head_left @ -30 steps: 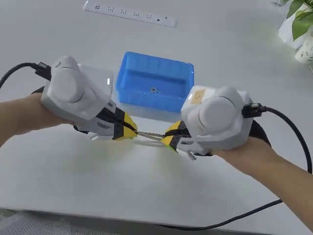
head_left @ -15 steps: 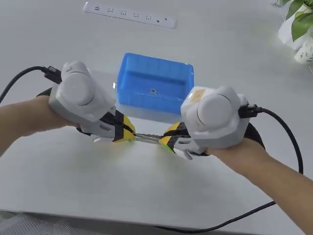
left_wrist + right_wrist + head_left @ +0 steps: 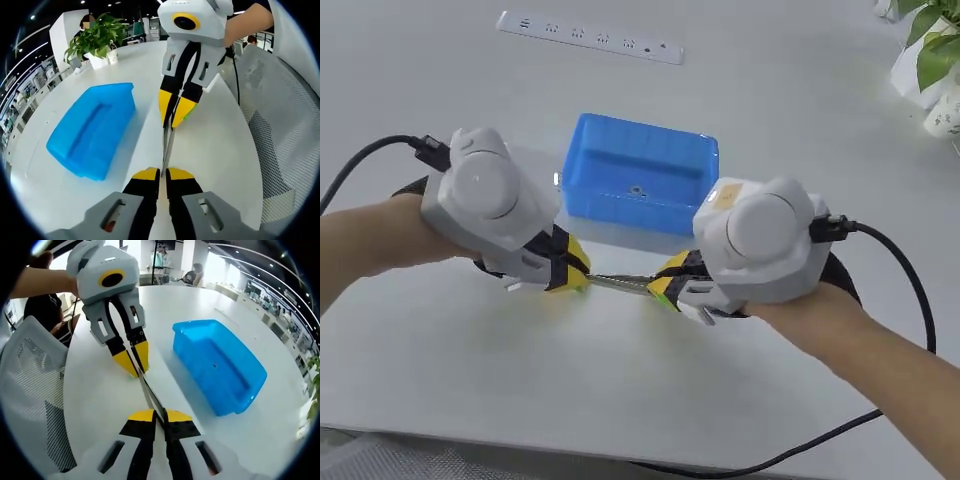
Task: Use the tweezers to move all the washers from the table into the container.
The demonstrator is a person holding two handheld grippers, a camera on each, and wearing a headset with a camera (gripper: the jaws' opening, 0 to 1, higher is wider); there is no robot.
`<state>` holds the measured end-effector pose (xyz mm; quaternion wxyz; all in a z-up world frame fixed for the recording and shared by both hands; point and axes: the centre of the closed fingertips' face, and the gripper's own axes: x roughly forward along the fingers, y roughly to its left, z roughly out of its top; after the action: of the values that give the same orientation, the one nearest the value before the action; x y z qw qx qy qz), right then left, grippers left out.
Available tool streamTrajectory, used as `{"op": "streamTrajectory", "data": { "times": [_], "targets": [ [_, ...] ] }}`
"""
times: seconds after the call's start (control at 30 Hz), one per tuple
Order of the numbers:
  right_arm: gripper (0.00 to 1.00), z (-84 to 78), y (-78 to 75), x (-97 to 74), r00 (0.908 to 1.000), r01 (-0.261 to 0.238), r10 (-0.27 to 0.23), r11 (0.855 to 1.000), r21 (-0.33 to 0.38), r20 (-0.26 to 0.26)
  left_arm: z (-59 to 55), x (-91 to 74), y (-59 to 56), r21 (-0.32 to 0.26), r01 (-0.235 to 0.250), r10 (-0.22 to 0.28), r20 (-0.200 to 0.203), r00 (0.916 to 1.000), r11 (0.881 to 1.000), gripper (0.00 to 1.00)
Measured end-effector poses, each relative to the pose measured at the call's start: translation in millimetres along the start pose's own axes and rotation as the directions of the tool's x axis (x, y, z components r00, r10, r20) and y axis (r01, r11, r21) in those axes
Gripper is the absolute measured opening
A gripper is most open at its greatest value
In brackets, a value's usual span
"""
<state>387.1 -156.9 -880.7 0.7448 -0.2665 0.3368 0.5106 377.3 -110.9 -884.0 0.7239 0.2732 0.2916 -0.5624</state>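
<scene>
Thin metal tweezers [image 3: 620, 284] hang level just above the white table, held at both ends. My left gripper [image 3: 575, 275] is shut on one end and my right gripper [image 3: 665, 286] on the other, tips facing each other. In the left gripper view the tweezers [image 3: 166, 145] run from my jaws to the right gripper [image 3: 175, 112]. The right gripper view shows the tweezers [image 3: 150, 390] reaching the left gripper [image 3: 134, 357]. Behind them stands a blue container [image 3: 640, 175] with one small washer [image 3: 636, 190] inside, and that washer [image 3: 215, 366] shows again.
A white power strip [image 3: 590, 38] lies at the table's far side. A potted plant [image 3: 930, 50] stands at the far right corner. Black cables [image 3: 910, 300] trail from both grippers. A mesh chair [image 3: 270, 125] sits beyond the near table edge.
The left gripper has rolled a little and shifted slightly right. Both grippers keep hold of the tweezers. The head camera has moved a bit.
</scene>
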Motion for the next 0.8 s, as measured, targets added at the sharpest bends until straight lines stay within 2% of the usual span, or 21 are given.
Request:
{"op": "streamTrajectory", "data": {
  "times": [0.3,0.4,0.5,0.57,0.6,0.63,0.67,0.73,0.8],
  "targets": [
    [0.1,1.0,-2.8,-8.4,0.9995,0.025,-0.025,1.0,0.01,0.02,3.5,-9.3,8.4,-0.005,-0.054,0.054,-0.005,0.9985,0.999,0.09],
    [0.11,1.0,-5.9,-14.5,0.9982,0.04,-0.041,0.998,0.04,0.043,9.1,-18.6,8.1,-0.055,-0.082,0.084,0.031,0.996,0.995,0.11],
    [0.11,-1.6,-9.9,-21.2,0.9963,0.063,-0.066,0.996,0.061,0.055,10.2,-26.6,6.5,-0.075,-0.11,0.113,0.037,0.9929,0.991,0.11],
    [0.11,-1.9,-12.1,-28.9,0.9935,0.08,-0.086,0.993,0.084,0.074,12.3,-36.2,8.2,-0.097,-0.168,0.173,0.043,0.984,0.981,0.11],
    [0.11,-1.3,-13.3,-33.1,0.9913,0.091,-0.099,0.992,0.092,0.087,12.9,-45.5,8.9,-0.123,-0.221,0.228,0.042,0.9728,0.967,0.11],
    [0.12,-0.5,-14.1,-37.6,0.9887,0.1,-0.11,0.99,0.098,0.102,12.9,-48.0,8.9,-0.132,-0.235,0.242,0.04,0.9695,0.963,0.11],
    [0.12,-0.8,-14.6,-45.2,0.9852,0.114,-0.126,0.987,0.11,0.116,14.5,-55.6,7.8,-0.157,-0.272,0.283,0.046,0.9581,0.949,0.11],
    [0.12,-3.3,-17.0,-58.9,0.9774,0.145,-0.163,0.981,0.133,0.135,19.9,-68.9,1.6,-0.173,-0.321,0.337,0.066,0.9393,0.931,0.11],
    [0.12,-3.8,-18.8,-71.3,0.9663,0.17,-0.198,0.971,0.166,0.165,25.3,-78.7,-6.0,-0.198,-0.345,0.368,0.093,0.9252,0.918,0.11]
  ]
}}
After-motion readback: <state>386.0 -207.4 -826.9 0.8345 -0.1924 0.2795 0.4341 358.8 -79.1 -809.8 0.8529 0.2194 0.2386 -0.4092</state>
